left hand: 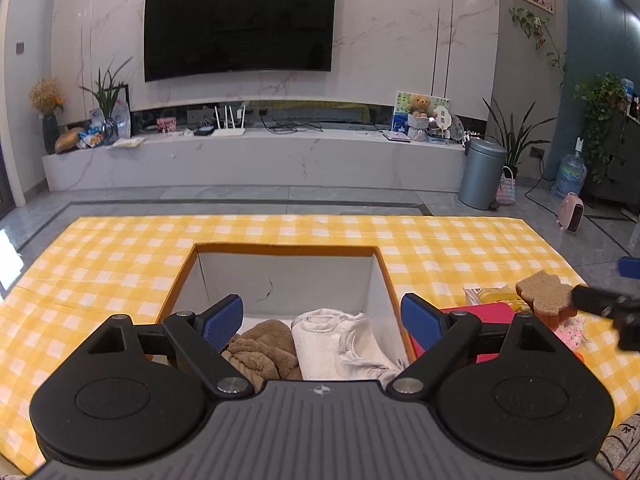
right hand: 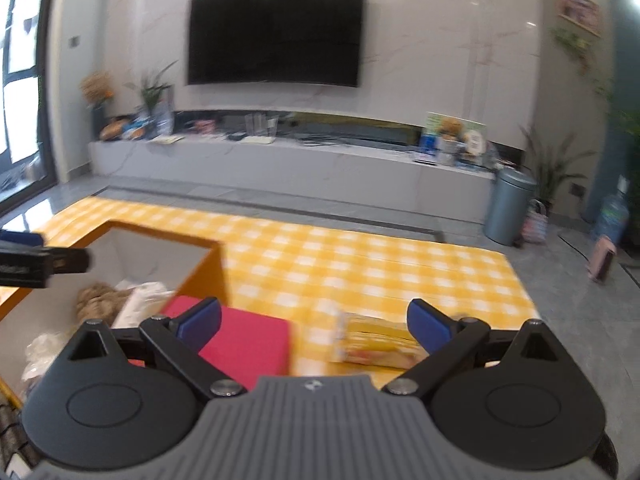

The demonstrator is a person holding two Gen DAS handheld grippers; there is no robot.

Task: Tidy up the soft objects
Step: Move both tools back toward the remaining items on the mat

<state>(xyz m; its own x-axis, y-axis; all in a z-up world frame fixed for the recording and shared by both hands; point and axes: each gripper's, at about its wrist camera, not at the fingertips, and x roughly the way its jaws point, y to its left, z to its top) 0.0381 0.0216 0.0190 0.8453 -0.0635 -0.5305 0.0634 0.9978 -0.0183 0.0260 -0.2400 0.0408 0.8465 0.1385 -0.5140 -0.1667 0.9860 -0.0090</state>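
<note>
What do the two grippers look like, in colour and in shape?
Both look alike. The left gripper and the right gripper each have a grey ribbed body with a small round emblem, two black rounded discs, black link arms with silver pivot screws, and blue textured finger pads. No cables or sleeves are visible.

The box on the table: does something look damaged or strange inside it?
Yes. The box's white back wall has a thin dark crack-like mark near its middle. The brown towel and white cloth lie crumpled, not folded.
</note>
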